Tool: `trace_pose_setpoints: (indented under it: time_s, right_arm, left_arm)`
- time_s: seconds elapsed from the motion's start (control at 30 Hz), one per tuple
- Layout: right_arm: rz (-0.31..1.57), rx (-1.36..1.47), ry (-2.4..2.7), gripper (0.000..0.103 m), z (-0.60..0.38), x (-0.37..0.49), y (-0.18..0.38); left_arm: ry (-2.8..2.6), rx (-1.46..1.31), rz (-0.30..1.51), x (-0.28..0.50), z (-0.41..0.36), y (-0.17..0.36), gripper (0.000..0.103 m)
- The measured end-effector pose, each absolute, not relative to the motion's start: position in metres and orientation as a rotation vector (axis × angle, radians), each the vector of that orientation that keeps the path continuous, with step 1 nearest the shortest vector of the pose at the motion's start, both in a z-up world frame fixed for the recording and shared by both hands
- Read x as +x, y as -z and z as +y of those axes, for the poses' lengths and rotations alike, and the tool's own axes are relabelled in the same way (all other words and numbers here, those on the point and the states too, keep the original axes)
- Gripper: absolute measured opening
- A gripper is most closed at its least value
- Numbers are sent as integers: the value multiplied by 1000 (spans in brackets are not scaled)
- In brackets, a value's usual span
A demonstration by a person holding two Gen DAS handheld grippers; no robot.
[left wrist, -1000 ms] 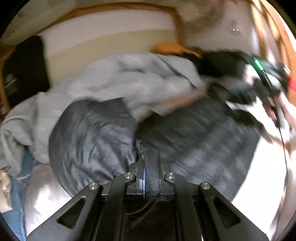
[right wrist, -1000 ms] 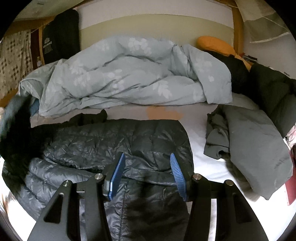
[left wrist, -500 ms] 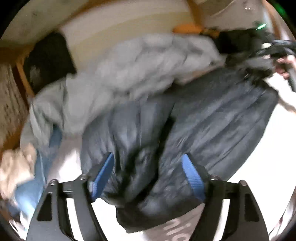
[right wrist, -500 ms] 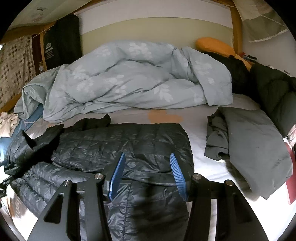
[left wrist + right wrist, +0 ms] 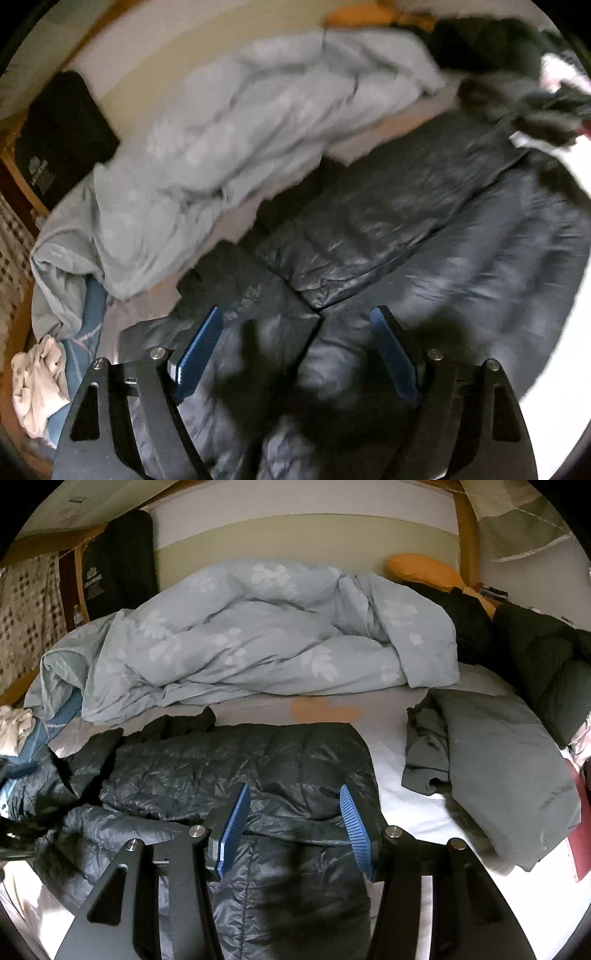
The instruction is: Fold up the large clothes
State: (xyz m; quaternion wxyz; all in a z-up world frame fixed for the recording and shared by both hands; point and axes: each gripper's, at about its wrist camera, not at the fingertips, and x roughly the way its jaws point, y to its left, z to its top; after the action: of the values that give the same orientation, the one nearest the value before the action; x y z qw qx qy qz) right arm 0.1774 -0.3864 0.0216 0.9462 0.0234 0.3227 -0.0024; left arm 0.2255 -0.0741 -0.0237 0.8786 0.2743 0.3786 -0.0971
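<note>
Puffer jacket: a dark quilted jacket (image 5: pixel 236 768) lies flat on the bed, near its front edge, with one side folded over the body.
Jacket, left view: the same jacket (image 5: pixel 406 236) fills the lower right part, blurred.
Bed: a white sheet (image 5: pixel 391 753) covers the bed; an orange shape is printed on it behind the jacket.
Left claw: the left claw (image 5: pixel 295 350) hangs above the jacket with the blue pads wide apart. Its jaws have just been opening, and no cloth is pinched between them.
Right claw: the right claw (image 5: pixel 293 827) hangs over the lower part of the jacket. The pads stand apart and I see nothing clamped between them; the jacket is only below them.
Duvet: a pale blue duvet (image 5: pixel 258 635) with a leaf pattern lies crumpled along the back of the bed, behind the jacket.
Grey garment: a grey garment (image 5: pixel 491 768) lies on the sheet to the right of the jacket, apart from it.
Orange pillow: an orange pillow (image 5: pixel 424 570) rests at the back right corner.
Dark clothes: more dark clothes (image 5: pixel 535 653) are piled at the right edge.
</note>
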Motion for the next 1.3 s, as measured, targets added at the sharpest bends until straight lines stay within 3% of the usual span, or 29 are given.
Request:
trace_pose_setpoints:
  time_s: [0.13,0.3,0.33,0.4,0.43,0.77,0.9,1.03,1.1,1.17,1.3]
  right_arm:
    - [661,69,6,52,-393,181,-21]
    - [674,75,13,52,-395,185,-17]
    - [673,71,14,52,-395,186,-17]
    - [667,59,21,52,-394,187,-18]
    - [666,55,23,52,-393,187,-18]
    - [675,37,1,52,-382,186,-14]
    - [682,51,-14,52,-378,184,-12]
    - [675,68,-48,52,-373,181,-13]
    - [668,66,-70,52,-370,178,-14]
    - [678,76,-105,52,-367,178,-13]
    - [699,119,-207,57,-361,178,-9]
  left_arm:
    - [25,625,926,282,-71,62,81]
    - [-76,557,1007,326,-53,72,78]
    - [-77,554,1031,331,-51,75,71]
    - [-52,556,1075,335,-46,80,13]
    - [-47,550,1076,335,-45,77,6]
    - [588,342,581,200,-51,-69,5]
    - [730,323,514,157,-41,-99,6]
    - [677,306,571,163,-29,-89,11]
    - [622,312,631,177,-30,-68,27]
    - [564,323,687,191,-31,-42,35]
    - [495,242,681,194,-21,-11,36]
